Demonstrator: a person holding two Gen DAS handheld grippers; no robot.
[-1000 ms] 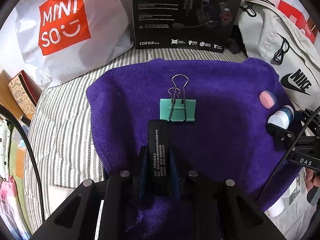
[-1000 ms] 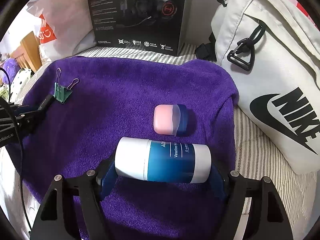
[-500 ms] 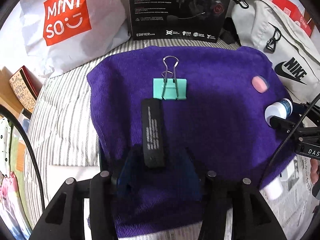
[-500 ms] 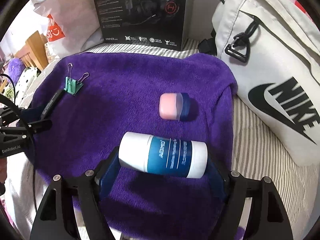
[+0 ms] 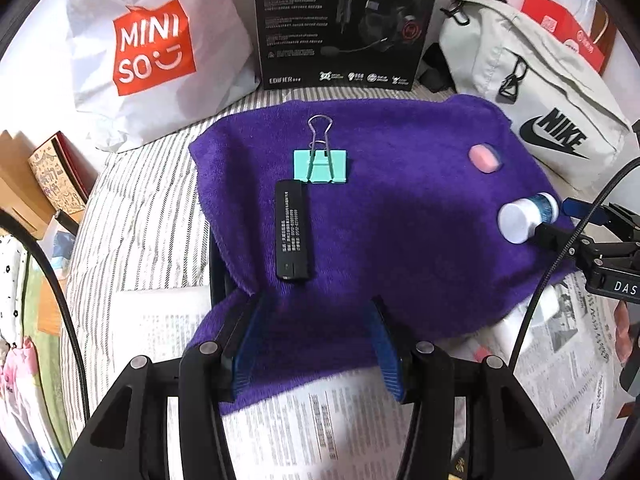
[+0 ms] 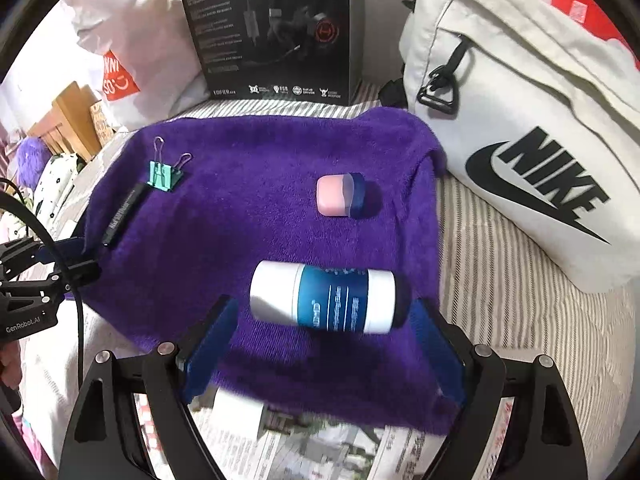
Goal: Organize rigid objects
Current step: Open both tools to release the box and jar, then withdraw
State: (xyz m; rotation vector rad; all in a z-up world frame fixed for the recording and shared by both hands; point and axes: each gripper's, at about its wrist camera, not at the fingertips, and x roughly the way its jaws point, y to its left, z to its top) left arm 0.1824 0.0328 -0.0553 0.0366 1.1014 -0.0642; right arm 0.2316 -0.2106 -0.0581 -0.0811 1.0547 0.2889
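A purple towel (image 5: 400, 216) (image 6: 256, 216) holds the objects. A black flat stick (image 5: 293, 230) (image 6: 122, 214) lies just below a green binder clip (image 5: 320, 164) (image 6: 162, 174). A pink-and-blue small jar (image 5: 484, 158) (image 6: 340, 195) lies at the right. A blue-and-white Vaseline tube (image 6: 324, 298) (image 5: 526, 218) lies on its side on the towel. My left gripper (image 5: 316, 344) is open and empty, behind the black stick. My right gripper (image 6: 324, 344) is open, its pads apart from the tube's two ends.
A black headset box (image 5: 344, 20), a white Miniso bag (image 5: 148, 48) and a white Nike bag (image 6: 528, 132) stand along the back and right. Newspaper (image 5: 304, 432) lies under the towel's near edge. Striped bedding (image 5: 136, 216) lies at the left.
Both grippers have opened and drawn back. The left one let go of the black stick, which now lies on the towel. The right one let go of the Vaseline tube.
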